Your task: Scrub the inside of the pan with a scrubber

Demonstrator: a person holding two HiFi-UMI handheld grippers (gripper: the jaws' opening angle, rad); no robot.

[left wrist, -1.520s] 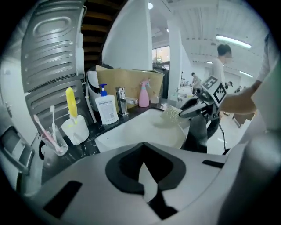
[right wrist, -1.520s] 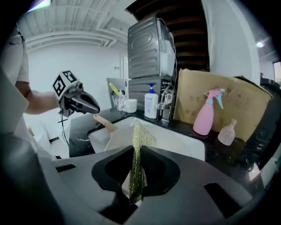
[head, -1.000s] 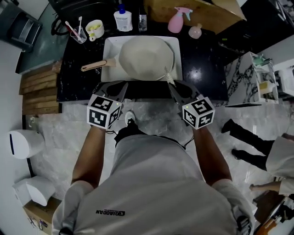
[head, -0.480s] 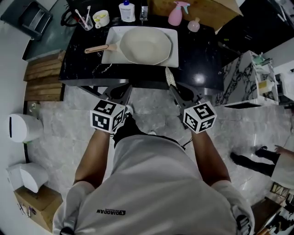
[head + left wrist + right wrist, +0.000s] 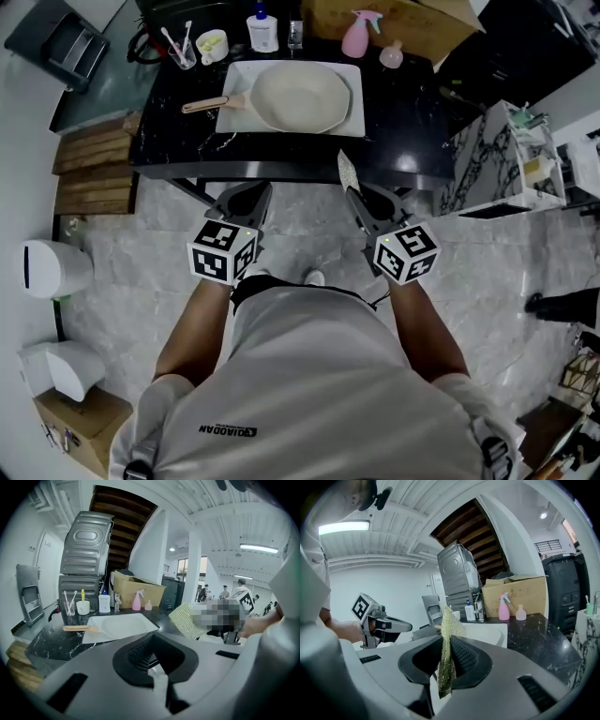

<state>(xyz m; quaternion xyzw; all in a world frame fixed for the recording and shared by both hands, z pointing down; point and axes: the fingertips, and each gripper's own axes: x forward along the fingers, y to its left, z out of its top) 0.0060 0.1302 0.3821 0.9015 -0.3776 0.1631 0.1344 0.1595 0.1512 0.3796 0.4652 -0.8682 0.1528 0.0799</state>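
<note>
A cream pan [image 5: 298,94] with a wooden handle [image 5: 204,104] lies on a white tray [image 5: 357,120] on the black counter [image 5: 403,131]. Both grippers hang over the floor, short of the counter's front edge. My right gripper [image 5: 361,202] is shut on a yellow-green mesh scrubber [image 5: 347,172], which stands upright between the jaws [image 5: 447,648]. My left gripper [image 5: 251,194] is shut with nothing in it [image 5: 154,665]. The left gripper view shows the pan [image 5: 123,625] and the scrubber [image 5: 186,619] to its right.
At the counter's back stand a cup of toothbrushes [image 5: 180,49], a white bottle [image 5: 262,31], a pink spray bottle [image 5: 356,34] and a cardboard box [image 5: 412,23]. Wooden boards [image 5: 92,173] lie left, a marble cabinet [image 5: 511,159] stands right. A person's shoe [image 5: 562,305] is at the right edge.
Both grippers have drawn back from the counter's edge to over the floor. The scrubber went with the right gripper, away from the pan's rim. The pan and tray stayed put.
</note>
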